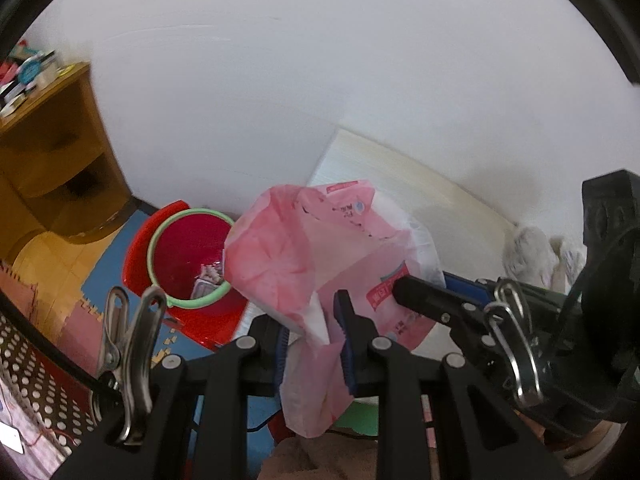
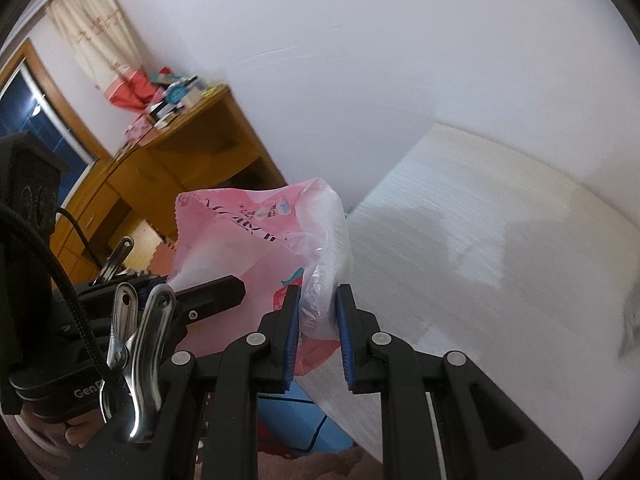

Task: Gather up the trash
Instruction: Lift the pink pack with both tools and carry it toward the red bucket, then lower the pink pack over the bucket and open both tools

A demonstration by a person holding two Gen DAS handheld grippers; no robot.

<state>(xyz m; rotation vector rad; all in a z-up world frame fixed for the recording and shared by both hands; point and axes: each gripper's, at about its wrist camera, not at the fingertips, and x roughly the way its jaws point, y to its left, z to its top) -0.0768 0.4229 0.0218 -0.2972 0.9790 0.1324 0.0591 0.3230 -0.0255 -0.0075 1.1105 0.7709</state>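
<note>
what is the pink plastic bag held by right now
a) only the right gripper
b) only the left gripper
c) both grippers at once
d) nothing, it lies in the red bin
c: the left gripper and the right gripper each pinch the pink plastic bag.

Soft even light, motion blur, fisheye-warped edges

wooden desk [image 2: 192, 152], curtain [image 2: 96, 36], white table [image 2: 480, 240]
</note>
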